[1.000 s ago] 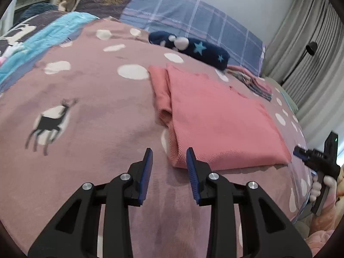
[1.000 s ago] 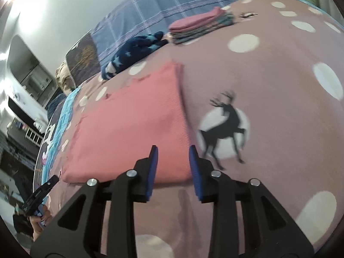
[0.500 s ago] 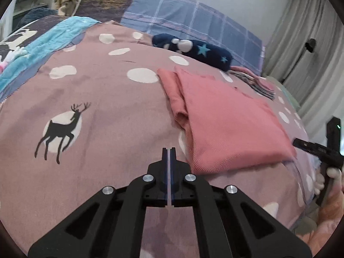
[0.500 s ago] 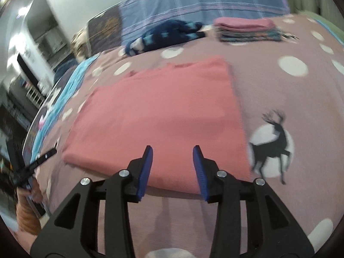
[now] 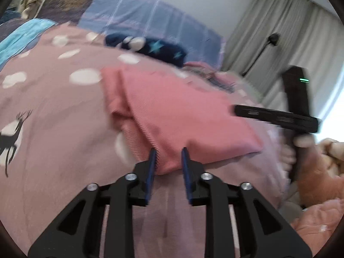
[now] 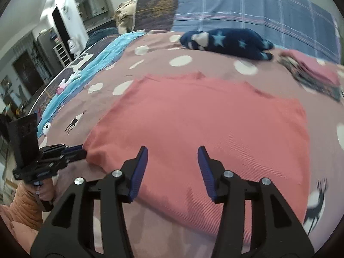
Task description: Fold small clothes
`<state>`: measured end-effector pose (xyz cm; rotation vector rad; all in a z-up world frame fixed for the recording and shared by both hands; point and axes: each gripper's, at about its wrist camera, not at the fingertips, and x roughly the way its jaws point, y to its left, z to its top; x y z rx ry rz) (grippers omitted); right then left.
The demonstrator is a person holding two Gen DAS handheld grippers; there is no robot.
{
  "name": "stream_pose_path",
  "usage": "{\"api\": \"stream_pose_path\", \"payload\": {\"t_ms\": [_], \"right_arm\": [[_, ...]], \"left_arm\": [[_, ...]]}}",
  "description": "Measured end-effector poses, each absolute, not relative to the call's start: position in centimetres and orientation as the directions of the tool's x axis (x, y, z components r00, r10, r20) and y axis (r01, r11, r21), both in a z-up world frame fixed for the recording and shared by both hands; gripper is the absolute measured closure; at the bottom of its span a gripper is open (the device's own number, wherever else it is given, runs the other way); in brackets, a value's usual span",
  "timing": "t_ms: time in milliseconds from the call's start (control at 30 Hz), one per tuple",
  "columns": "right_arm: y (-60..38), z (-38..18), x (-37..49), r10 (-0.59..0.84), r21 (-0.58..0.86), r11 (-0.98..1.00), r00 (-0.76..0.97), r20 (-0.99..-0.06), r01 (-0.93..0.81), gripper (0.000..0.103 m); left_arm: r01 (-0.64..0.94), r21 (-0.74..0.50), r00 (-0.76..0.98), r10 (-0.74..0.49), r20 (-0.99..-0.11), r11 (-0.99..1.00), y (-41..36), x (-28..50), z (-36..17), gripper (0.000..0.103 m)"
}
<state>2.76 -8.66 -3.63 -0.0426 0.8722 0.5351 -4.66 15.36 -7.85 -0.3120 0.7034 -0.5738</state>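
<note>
A pink folded garment point(image 5: 182, 111) point(image 6: 215, 129) lies flat on the mauve dotted bedspread point(image 5: 53, 129). My left gripper point(image 5: 169, 152) is at its near left corner. The jaws are opening, and the corner's edge sits between the blue tips without being pressed. From the right wrist view the left gripper point(image 6: 82, 149) touches that same corner. My right gripper point(image 6: 172, 150) hovers over the garment's near edge with its jaws opening and no cloth pinched. In the left wrist view the right gripper point(image 5: 236, 109) hangs side-on above the garment's right part.
A navy star-patterned garment point(image 6: 232, 40) lies behind the pink one. A stack of folded clothes point(image 6: 311, 75) sits at the back right. A plaid blanket point(image 6: 236, 6) lines the far side. Grey curtains point(image 5: 290, 32) hang beyond the bed. A fluffy pink sleeve point(image 5: 318, 172) holds the right gripper.
The left gripper closed on nothing, then opened again and shifted right to the garment's corner. The right gripper swung left along the near edge, rolling level, and its jaws widened.
</note>
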Motion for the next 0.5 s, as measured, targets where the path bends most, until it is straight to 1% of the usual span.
{"api": "stream_pose_path", "payload": {"t_ms": [33,67,133,167,233,367,500], "right_arm": [[-7.9,-3.5,3.5,0.436,0.177,0.86,0.511,-0.741,-0.478,0.054],[-7.0,-3.4,4.2,0.44,0.175,0.854,0.502,-0.745,-0.489,0.054],[-4.7,-3.3,5.9,0.455,0.174,0.833,0.473,-0.754,-0.525,0.054],[-3.9,-3.3,6.5,0.463,0.177,0.824,0.461,-0.757,-0.538,0.054],[-1.5,-3.4,8.3,0.478,0.183,0.802,0.429,-0.767,-0.568,0.053],[2.9,-4.0,11.8,0.462,0.157,0.792,0.411,-0.786,-0.589,0.053],[7.0,-5.2,15.1,0.413,0.105,0.8,0.415,-0.811,-0.591,0.053]], "left_arm": [[0.4,-0.458,0.627,-0.601,-0.495,0.794,15.6,-5.0,-7.5,0.072],[0.412,-0.461,0.634,-0.611,-0.475,0.786,15.8,-5.3,-7.1,0.072],[0.415,-0.462,0.639,-0.613,-0.465,0.784,16.1,-5.4,-6.9,0.071],[0.407,-0.461,0.644,-0.606,-0.467,0.788,16.4,-5.3,-7.0,0.068],[0.388,-0.461,0.646,-0.592,-0.482,0.798,16.7,-4.9,-7.5,0.067],[0.331,-0.47,0.637,-0.561,-0.528,0.818,17.5,-3.9,-8.8,0.067],[0.28,-0.462,0.643,-0.522,-0.561,0.842,18.4,-1.9,-9.4,0.066]]}}
